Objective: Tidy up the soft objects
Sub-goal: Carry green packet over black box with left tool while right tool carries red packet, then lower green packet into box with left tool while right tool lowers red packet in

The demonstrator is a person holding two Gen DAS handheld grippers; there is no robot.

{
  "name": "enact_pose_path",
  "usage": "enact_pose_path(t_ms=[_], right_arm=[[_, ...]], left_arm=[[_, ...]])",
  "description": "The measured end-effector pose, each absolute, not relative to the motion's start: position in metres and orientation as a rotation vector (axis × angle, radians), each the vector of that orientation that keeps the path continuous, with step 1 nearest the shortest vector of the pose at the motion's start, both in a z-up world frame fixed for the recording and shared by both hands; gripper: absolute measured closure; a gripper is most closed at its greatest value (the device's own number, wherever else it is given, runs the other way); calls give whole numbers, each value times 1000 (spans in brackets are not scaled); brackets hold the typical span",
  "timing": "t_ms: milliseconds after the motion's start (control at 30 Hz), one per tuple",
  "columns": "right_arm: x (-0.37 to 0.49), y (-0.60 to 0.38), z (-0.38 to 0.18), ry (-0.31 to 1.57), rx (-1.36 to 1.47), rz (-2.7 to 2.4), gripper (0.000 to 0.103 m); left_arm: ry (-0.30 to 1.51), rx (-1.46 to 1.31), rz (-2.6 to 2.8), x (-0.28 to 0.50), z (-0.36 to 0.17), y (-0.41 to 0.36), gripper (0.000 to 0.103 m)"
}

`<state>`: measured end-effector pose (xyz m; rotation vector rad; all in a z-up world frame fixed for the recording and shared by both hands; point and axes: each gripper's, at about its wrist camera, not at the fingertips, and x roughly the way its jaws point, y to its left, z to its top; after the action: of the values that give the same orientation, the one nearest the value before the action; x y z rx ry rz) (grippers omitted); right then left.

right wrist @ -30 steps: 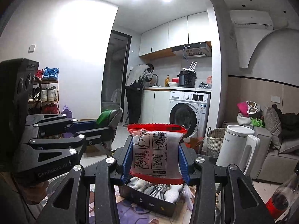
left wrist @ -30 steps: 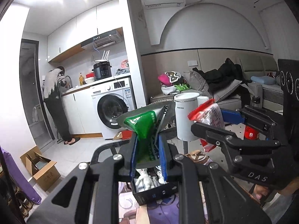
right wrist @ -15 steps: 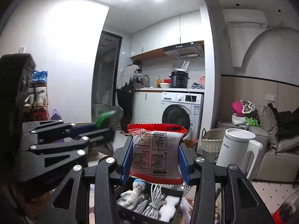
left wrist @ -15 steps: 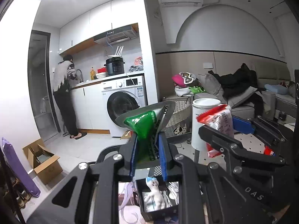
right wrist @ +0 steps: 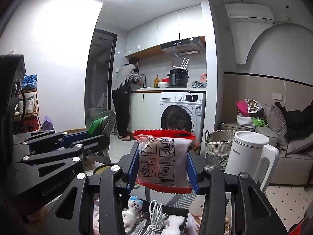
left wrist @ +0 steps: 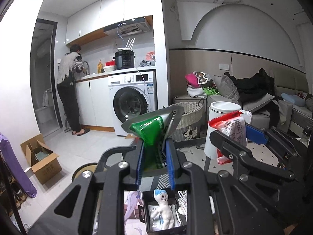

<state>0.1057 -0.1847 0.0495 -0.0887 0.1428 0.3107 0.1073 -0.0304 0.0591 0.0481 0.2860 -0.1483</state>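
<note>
My left gripper (left wrist: 154,156) is shut on a green and silver snack pouch (left wrist: 150,129), held upright; the same pouch (right wrist: 98,123) shows at the left of the right wrist view. My right gripper (right wrist: 163,166) is shut on a white packet with red edges (right wrist: 163,160), also seen as the white and red packet (left wrist: 233,129) beside the left one. Below both grippers lies a black open box (right wrist: 174,209) holding a small white doll with a blue cap (left wrist: 163,209), a coiled white cable (right wrist: 154,215) and other white items.
A white kettle (right wrist: 248,154) and a wicker basket (right wrist: 217,146) stand ahead on the right. A person (left wrist: 68,92) stands at the kitchen counter beside a washing machine (left wrist: 133,101). A sofa with clothes (left wrist: 254,90) is at the right, a cardboard box (left wrist: 41,158) at the left.
Both grippers have moved sideways together with their packets still gripped. The black box with the doll has come more directly beneath them, and the room has shifted rightwards in both views.
</note>
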Motion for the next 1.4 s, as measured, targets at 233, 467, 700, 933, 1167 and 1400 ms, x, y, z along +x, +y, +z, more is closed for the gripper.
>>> enact_pose_path(t_ms=[233, 467, 700, 933, 1167, 1400], right_arm=[[114, -186, 45, 173, -84, 316, 60], [128, -183, 38, 252, -90, 318, 60], [150, -182, 23, 369, -82, 305, 60], [171, -181, 1, 500, -86, 298, 60], [196, -179, -22, 653, -78, 303, 60], [214, -180, -54, 833, -68, 300, 60]], left_arm=[[307, 41, -154, 111, 56, -28, 84], [347, 38, -158, 122, 53, -27, 84], [558, 12, -179, 159, 29, -28, 84], [720, 8, -188, 182, -5, -35, 84], [960, 4, -237, 206, -48, -50, 84], [1069, 52, -239, 213, -71, -61, 84]])
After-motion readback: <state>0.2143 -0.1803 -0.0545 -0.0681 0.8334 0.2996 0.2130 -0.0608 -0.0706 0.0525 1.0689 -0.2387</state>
